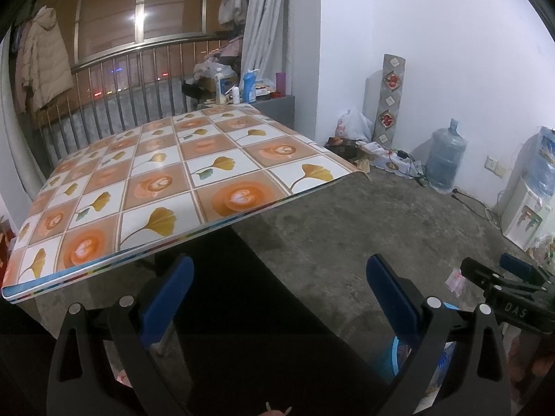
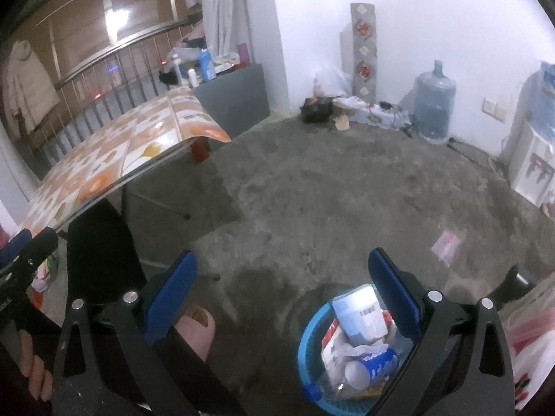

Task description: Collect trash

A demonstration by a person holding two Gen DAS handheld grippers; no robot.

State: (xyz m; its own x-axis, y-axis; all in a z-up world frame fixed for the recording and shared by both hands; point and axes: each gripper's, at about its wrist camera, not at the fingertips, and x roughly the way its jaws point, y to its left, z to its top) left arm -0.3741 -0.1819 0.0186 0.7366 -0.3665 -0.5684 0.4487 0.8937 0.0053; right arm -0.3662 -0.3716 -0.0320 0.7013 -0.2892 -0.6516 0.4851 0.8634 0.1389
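Blue-padded fingers (image 1: pixel 166 298) of the left gripper (image 1: pixel 277 294) stand spread wide with nothing between them, held level and low beside the near edge of the table (image 1: pixel 166 173), whose patterned cloth carries no loose items on the stretch that shows. From the right wrist view, the right gripper (image 2: pixel 282 291) is likewise splayed and empty, tilted down toward the concrete floor (image 2: pixel 329 190) and hanging just above a blue trash basket (image 2: pixel 307 343). That basket sits on the floor at the lower right, its far rim and right side hidden behind the right finger (image 2: pixel 395 294) and its linkage. Inside it lie a white-and-blue cylindrical container (image 2: pixel 360 315) leaning with its long axis running up and away from the camera, a blue-and-white cup (image 2: pixel 373 367) tipped on its side with its mouth toward the left, a red-and-white carton (image 2: pixel 333 343) standing against the left wall, and some crumpled white paper; what lies deeper cannot be made out. A pale pink wrapper (image 2: pixel 445 244) lies flat on the floor well apart from the basket, to the right; it is blurred. A bare foot (image 2: pixel 196 329) shows behind the left finger of the right gripper, and the left gripper's tip pokes in at the far left edge, cut off.
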